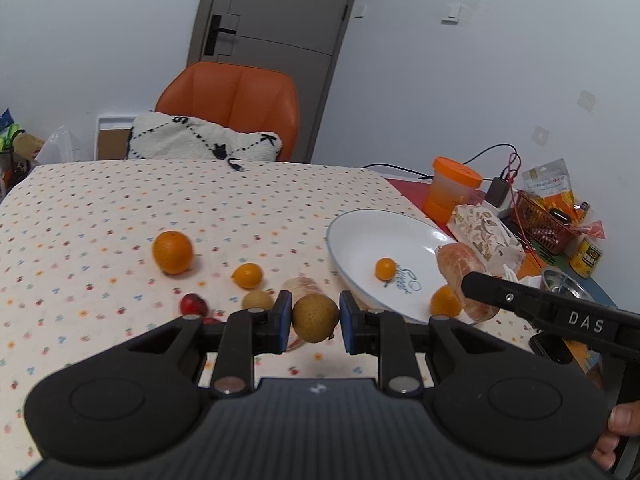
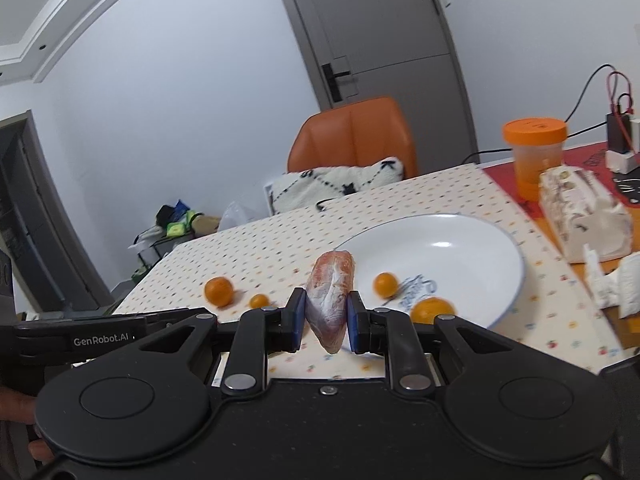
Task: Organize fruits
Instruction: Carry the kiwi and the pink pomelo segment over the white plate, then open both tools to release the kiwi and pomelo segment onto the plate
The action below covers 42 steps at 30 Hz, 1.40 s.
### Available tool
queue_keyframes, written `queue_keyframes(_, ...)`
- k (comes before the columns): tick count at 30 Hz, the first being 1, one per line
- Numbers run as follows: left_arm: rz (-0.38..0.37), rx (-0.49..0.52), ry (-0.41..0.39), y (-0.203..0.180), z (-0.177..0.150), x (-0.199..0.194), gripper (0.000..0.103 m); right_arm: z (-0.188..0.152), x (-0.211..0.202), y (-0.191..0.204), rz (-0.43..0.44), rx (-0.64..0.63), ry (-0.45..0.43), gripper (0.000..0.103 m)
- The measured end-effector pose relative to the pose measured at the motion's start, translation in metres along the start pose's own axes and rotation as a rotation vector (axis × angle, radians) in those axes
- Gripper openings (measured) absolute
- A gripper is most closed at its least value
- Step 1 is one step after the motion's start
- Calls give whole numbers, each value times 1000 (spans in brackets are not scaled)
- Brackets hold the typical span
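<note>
Both claws were loaded: the left claw [image 1: 315,317] pinched a brown fruit [image 1: 315,319] above the counter [image 1: 100,208], the right claw [image 2: 326,313] a wrapped fruit [image 2: 330,294]. Next, I judged, each needed carrying over the white plate [image 2: 508,248] and releasing.

The left gripper's body [image 1: 316,320] hides the near edge of the table [image 1: 80,208] and most of a wrapped fruit [image 1: 302,286] and a red fruit [image 1: 193,305]. The right gripper's arm [image 1: 560,312] covers part of another wrapped piece [image 1: 460,268]. The plate's print [image 2: 416,292] is too blurred to read.
</note>
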State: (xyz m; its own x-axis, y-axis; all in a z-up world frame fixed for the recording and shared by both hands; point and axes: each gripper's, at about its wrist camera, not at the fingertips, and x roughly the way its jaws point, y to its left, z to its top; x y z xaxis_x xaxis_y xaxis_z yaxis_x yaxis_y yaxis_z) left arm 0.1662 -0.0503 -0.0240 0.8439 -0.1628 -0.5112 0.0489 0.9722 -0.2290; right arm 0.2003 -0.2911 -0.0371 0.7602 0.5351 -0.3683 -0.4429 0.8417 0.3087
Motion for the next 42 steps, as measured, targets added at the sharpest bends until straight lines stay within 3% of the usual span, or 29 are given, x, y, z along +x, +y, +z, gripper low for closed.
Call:
queue_keyframes(18,-41,60,40,-36,7,38,23,0,-2,-50,-92,64,-18,20)
queue_keyframes(33,-29,115,79,-61,18,79,23,1,18,-81,-103,118,-19,20)
queue_keyframes(38,-25,121,86,-66,19,86,23,0,17,-84,-87,128,-25,37)
queue_keyframes(42,-21,125,91,-68,21,92,24,-2,12,-84,-90,126,-30,41)
